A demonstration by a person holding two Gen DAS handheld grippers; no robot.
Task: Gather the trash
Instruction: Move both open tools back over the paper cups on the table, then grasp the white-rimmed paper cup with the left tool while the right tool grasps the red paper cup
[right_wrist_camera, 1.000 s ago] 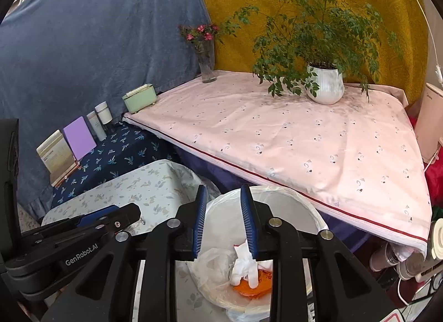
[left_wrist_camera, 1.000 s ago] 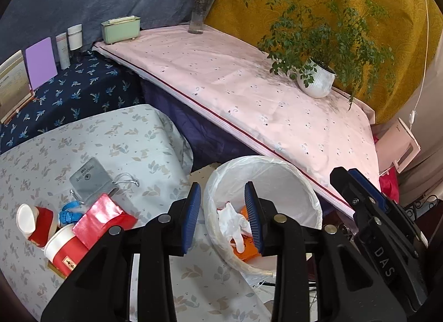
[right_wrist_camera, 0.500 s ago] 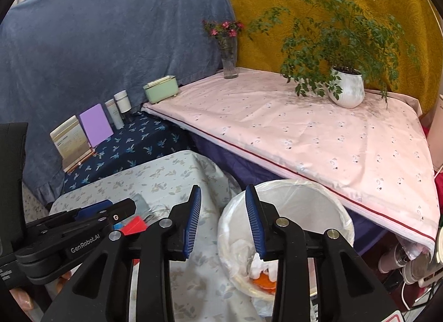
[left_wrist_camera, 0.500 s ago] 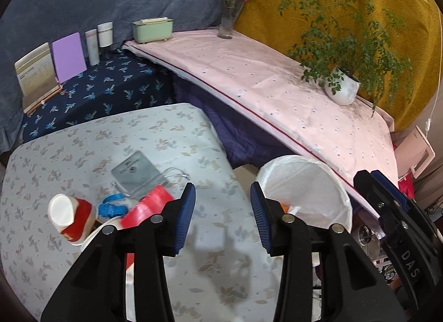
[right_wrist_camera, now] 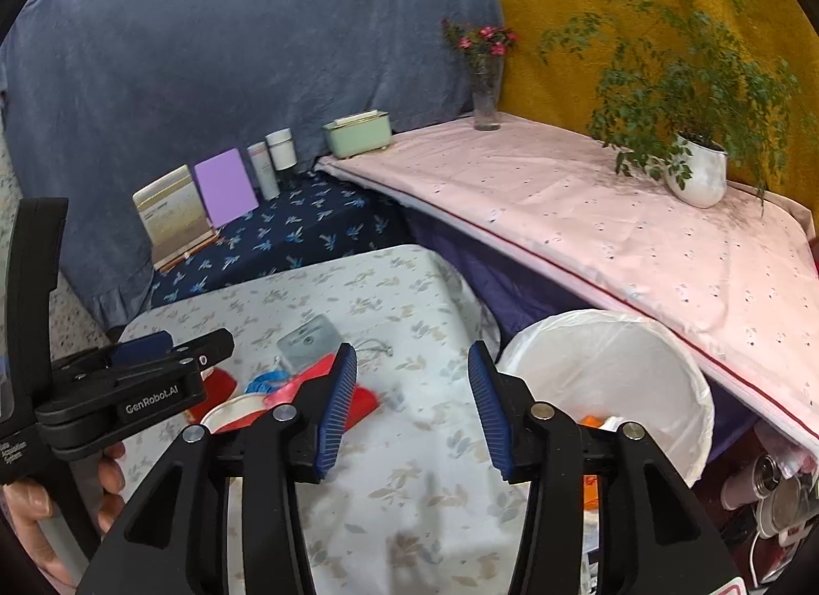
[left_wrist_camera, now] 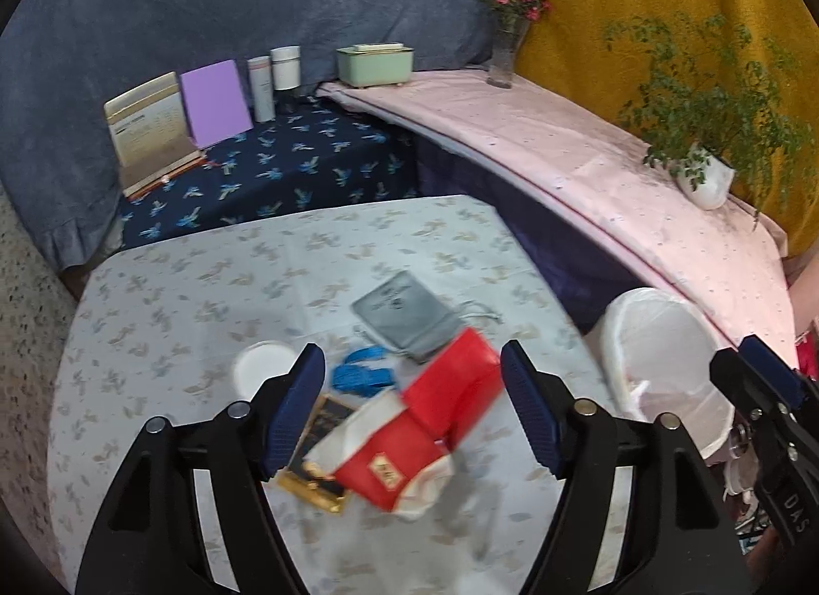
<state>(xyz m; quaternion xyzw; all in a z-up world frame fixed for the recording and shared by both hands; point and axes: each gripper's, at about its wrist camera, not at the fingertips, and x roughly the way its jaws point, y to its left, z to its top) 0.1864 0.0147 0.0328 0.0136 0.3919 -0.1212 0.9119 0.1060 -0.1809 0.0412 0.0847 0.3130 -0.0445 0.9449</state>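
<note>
My left gripper (left_wrist_camera: pixel 412 405) is wide open above a trash pile on the floral table (left_wrist_camera: pixel 205 288): a red-and-white paper cup (left_wrist_camera: pixel 389 462), a red packet (left_wrist_camera: pixel 455 385), a black-and-gold wrapper (left_wrist_camera: pixel 320 446), a blue scrap (left_wrist_camera: pixel 361 372), another white cup (left_wrist_camera: pixel 263 372) and a grey pouch (left_wrist_camera: pixel 404 316). My right gripper (right_wrist_camera: pixel 412 408) is open and empty over the table, right of that pile (right_wrist_camera: pixel 307 385). The white-lined trash bin (right_wrist_camera: pixel 609 375) stands by the table's right edge with orange and white trash inside (right_wrist_camera: pixel 599 422). It also shows in the left wrist view (left_wrist_camera: pixel 665 359).
A pink-covered shelf (right_wrist_camera: pixel 588 216) behind holds a potted plant (right_wrist_camera: pixel 698 175), a flower vase (right_wrist_camera: pixel 486 98) and a green box (right_wrist_camera: pixel 358 134). A dark blue surface (left_wrist_camera: pixel 266 175) carries books (left_wrist_camera: pixel 153 129) and white jars (left_wrist_camera: pixel 276 78).
Both grippers swung left from over the bin to above the table and opened wider. The left one now frames the red cup and packet.
</note>
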